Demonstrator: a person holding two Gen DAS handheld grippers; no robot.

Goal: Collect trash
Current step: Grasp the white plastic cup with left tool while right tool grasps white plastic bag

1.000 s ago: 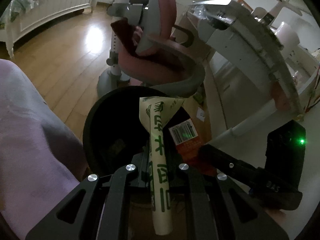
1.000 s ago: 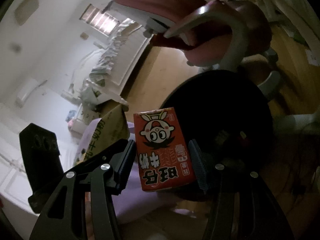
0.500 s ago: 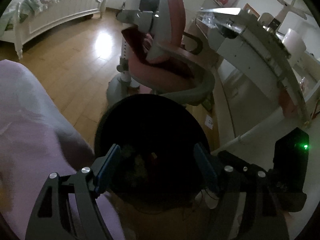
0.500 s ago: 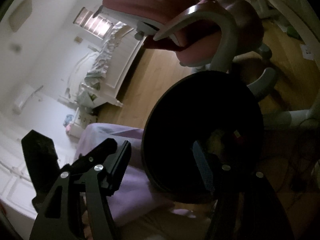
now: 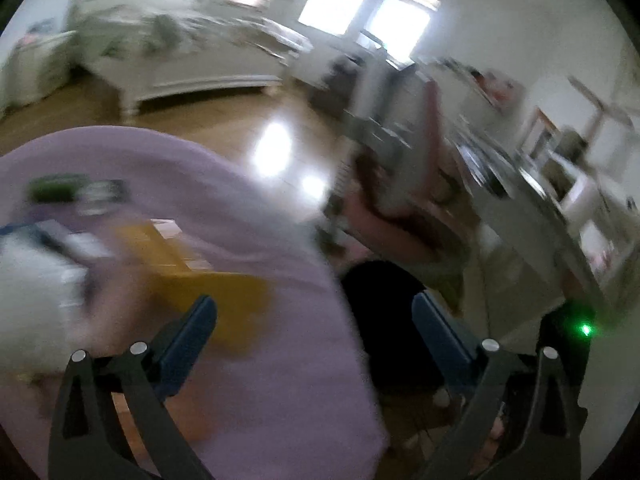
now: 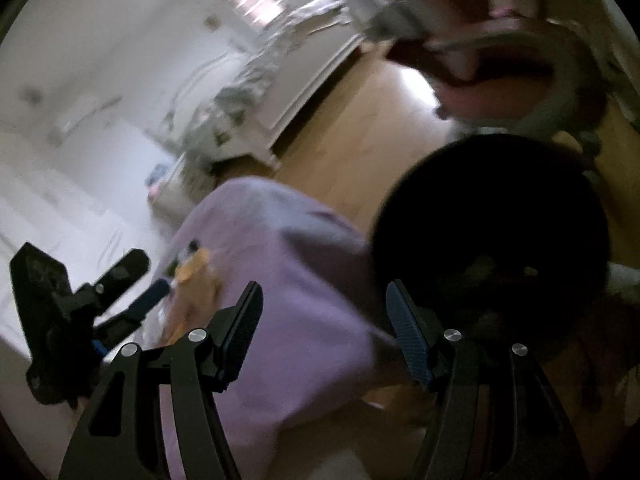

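Both views are smeared by motion blur. At the left of the left wrist view, a lilac-covered surface (image 5: 248,216) is seen carrying loose items: something white (image 5: 36,280) at the far edge, a green and white packet (image 5: 76,190) behind it, and a flat yellow-orange piece (image 5: 200,280) nearer the middle. What each item is cannot be told through the blur. The left claw (image 5: 316,326) is held wide apart and empty, with the yellow-orange piece just beyond its left finger (image 5: 188,334). To the right, part of the black trash bin (image 5: 380,292) is seen on the wooden floor (image 5: 224,128), with a pink chair (image 5: 404,200) behind it.

In the right wrist view, the left claw appears from the side at far left, the right claw (image 6: 324,332) is spread open and empty, and the bin's dark mouth (image 6: 492,240) fills the right.

A mis-grasp is judged likely while the blur lasts; a flat piece may be pushed along the cloth, not lifted.

The loose items are shown plainly only by the left view; the bin's full opening only by the right.
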